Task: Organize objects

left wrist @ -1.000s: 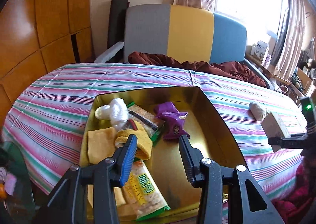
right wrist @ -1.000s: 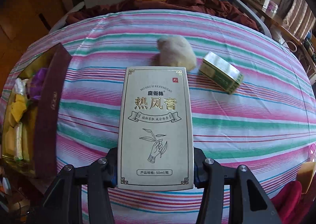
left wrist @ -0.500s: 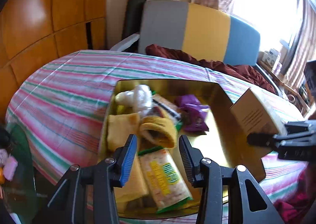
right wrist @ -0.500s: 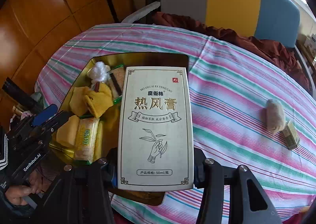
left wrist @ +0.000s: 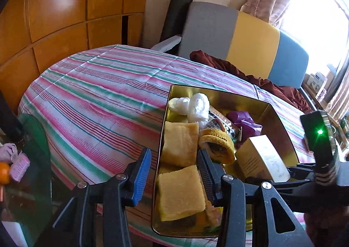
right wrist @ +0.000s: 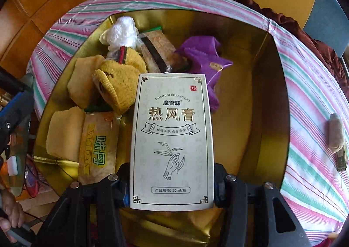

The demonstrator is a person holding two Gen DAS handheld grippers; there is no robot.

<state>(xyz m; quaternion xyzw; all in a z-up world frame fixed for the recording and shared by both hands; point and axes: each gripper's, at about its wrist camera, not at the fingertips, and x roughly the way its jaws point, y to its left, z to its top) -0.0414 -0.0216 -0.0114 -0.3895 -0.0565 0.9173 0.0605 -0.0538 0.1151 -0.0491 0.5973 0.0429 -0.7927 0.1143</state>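
While right gripper (right wrist: 172, 178) clamps white box (right wrist: 172, 138), left gripper (left wrist: 174, 173) ajar, empty, striped tablecloth (left wrist: 104, 94).

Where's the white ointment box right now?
The white ointment box is clamped in the right claw, over the open gold tin, right of the yellow socks and near the purple packet.

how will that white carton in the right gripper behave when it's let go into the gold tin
The white carton looks stiff and probably light. Released on end, it would likely tip flat. The gold tin has bare floor beside the purple packet.
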